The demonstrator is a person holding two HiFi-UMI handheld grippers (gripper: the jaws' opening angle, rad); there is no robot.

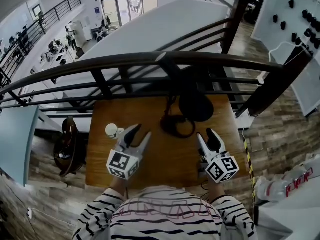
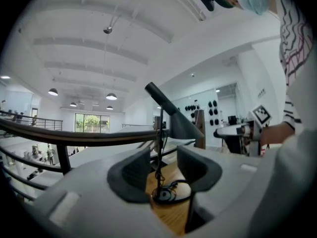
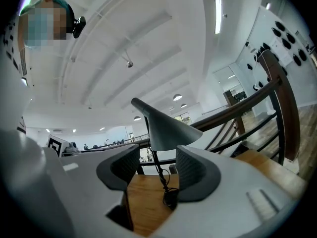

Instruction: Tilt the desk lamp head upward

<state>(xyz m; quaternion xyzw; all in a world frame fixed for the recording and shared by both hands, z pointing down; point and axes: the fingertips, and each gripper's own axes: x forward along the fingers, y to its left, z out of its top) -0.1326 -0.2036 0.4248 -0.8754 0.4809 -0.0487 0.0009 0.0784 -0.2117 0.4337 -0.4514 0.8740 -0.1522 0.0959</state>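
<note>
Hovering over the table (image 1: 165, 159), both claws level and empty. Left claw (image 1: 141, 133) is released: jaws apart, nothing between the pads. The lamp (image 1: 196, 106) stands ahead of it and off to its right, well clear of the tips. Right claw (image 1: 206, 135) is also released, jaws apart, gripping nothing, with the lamp ahead and slightly to its left, not touching. In the left gripper view the thin stem and round base (image 2: 166, 195) show through the jaw gap, beyond the tips. In the right gripper view the cone head (image 3: 168, 128) hangs above and beyond the jaws, mouth facing down, and the cord (image 3: 166, 182) runs down to the tabletop. A small white cup (image 1: 111, 130) sits just left of the left claw. A dark railing (image 1: 150, 60) runs past the table's far edge, behind the lamp.
</note>
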